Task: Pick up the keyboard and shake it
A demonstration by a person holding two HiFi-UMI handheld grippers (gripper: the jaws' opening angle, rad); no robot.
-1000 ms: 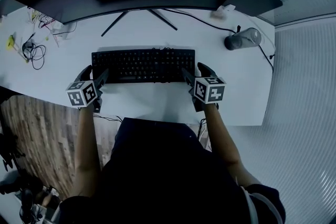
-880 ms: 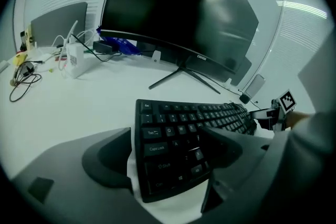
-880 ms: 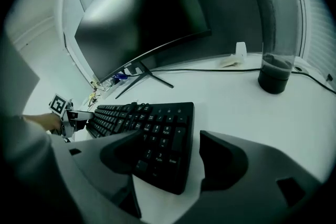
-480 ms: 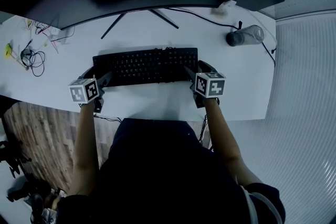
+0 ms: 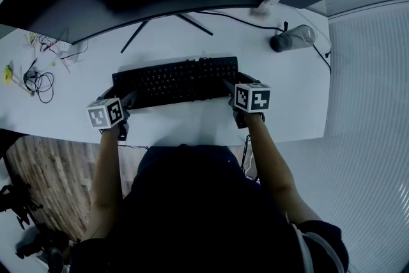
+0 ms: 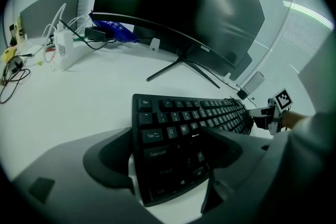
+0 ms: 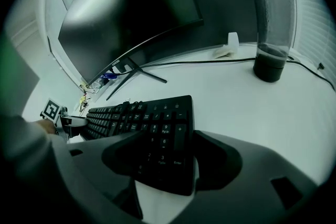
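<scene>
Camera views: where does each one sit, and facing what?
Head view: on the head, looking steeply down at keyboard; arms, left tool, right tool show.
Left gripper view: on left tool, along its jaws, just opening, astride keyboard's left end.
Right gripper view: on right tool, along open jaws astride the right end.
Shared by all: keyboard, monitor.

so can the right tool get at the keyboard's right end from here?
Probably yes: the right tool straddles the right end of the keyboard, jaws apart, one over the number keys, one past the edge. Nothing blocks it; the bottle stands well back.
</scene>
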